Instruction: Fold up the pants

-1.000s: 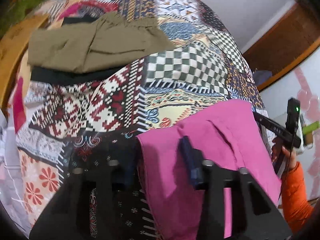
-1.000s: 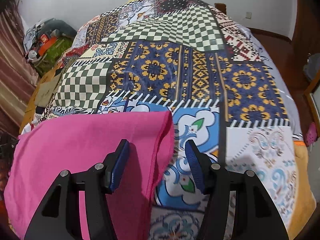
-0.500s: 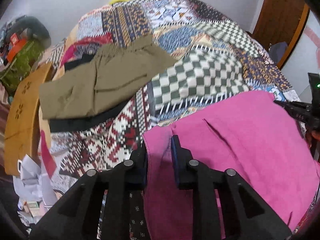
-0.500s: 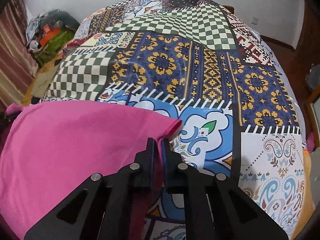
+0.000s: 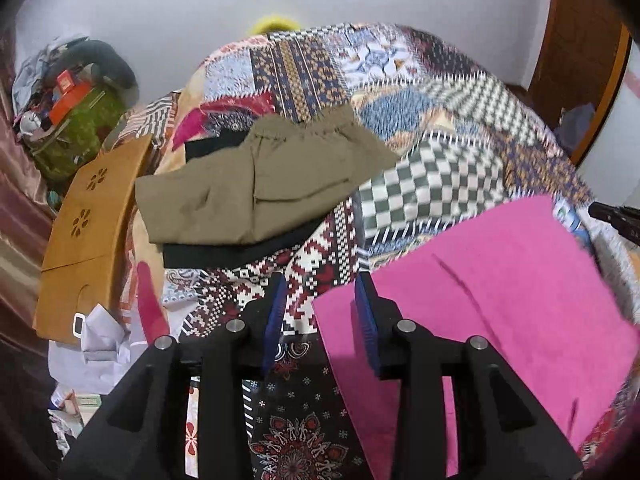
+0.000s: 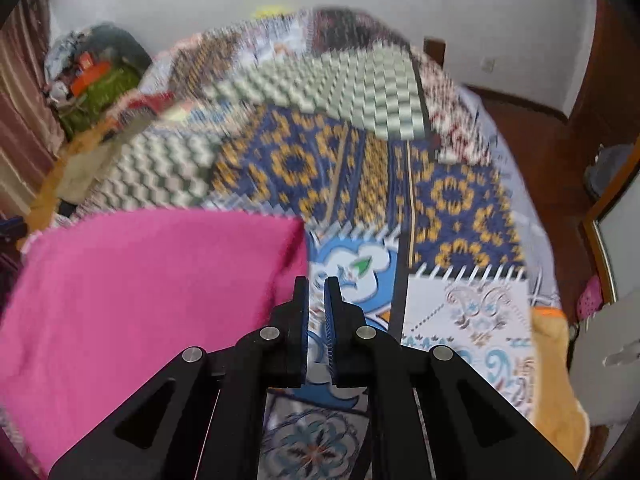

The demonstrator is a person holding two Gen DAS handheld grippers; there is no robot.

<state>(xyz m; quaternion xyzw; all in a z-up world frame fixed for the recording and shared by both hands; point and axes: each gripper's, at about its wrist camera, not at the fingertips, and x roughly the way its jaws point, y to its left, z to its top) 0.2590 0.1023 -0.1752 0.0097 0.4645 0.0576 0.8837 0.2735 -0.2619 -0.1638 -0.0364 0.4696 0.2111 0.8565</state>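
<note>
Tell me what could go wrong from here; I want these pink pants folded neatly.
1. The left gripper has just been opening, and the pink pants lie loose by its pads, so that corner may shift or unfold.
2. The right gripper is shut beside the pants' edge, seemingly on nothing; a pull from there would likely move no cloth.

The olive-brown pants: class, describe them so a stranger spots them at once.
Start at the patchwork bedspread. On its left side, beyond the pink pants, lie the olive-brown pants, folded on a black garment. They alone are plain drab green-brown with a gathered waistband.
</note>
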